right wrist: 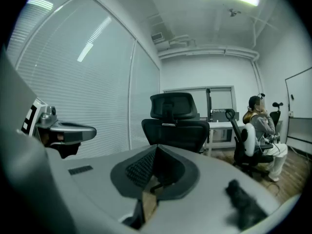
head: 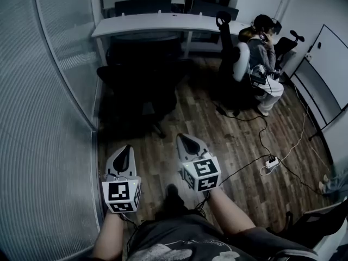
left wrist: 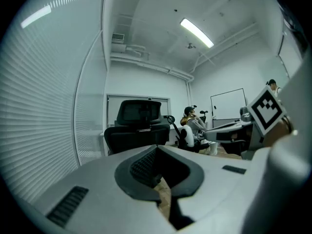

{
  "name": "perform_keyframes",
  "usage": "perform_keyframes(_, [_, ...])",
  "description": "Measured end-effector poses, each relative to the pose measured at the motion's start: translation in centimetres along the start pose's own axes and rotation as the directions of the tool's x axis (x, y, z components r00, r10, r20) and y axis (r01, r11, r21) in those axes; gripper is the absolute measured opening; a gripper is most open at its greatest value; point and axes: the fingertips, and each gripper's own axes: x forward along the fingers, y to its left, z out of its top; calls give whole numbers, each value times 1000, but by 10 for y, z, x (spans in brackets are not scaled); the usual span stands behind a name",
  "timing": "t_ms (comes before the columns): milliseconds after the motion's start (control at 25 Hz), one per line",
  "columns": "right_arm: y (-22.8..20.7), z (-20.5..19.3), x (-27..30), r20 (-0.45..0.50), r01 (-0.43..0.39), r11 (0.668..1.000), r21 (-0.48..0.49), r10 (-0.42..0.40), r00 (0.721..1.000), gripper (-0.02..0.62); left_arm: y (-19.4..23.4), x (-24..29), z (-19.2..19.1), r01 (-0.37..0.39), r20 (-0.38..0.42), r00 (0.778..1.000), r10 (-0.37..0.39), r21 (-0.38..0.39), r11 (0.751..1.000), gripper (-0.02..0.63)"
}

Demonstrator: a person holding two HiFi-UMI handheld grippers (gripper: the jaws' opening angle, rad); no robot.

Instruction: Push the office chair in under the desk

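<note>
The black office chair [head: 137, 88] stands pulled out from the white desk [head: 152, 22], its high back toward me. It fills the middle of the left gripper view [left wrist: 138, 126] and of the right gripper view [right wrist: 175, 122]. My left gripper [head: 125, 150] and right gripper [head: 186, 141] hang side by side over the wood floor, a step short of the chair. Both are shut, with nothing between the jaws, and neither touches the chair. The desk [right wrist: 229, 125] shows behind the chair.
A glass wall with blinds [head: 49, 102] runs close along the left. A person [head: 260, 56] sits on another chair at the desk's right end. Cables and a power strip [head: 270, 162] lie on the floor at right. A whiteboard [head: 326, 64] leans there.
</note>
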Motion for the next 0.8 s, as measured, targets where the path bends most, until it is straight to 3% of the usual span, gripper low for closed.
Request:
perform_keyframes(400, [-2,6,-5,61,17,999,47,-20,998,21,10,6,10,30,27,999,-31,29,999,14])
perform_keyframes(640, [-41,-3,16,60,111,991,77,-116,991,23,26,32,9,-6,31,999,4,60,998,14])
perform_keyframes(800, [-62,2,43,47,126,990,65,-129,991,23,40,62,14,-21,21,1000,20,66,998,15])
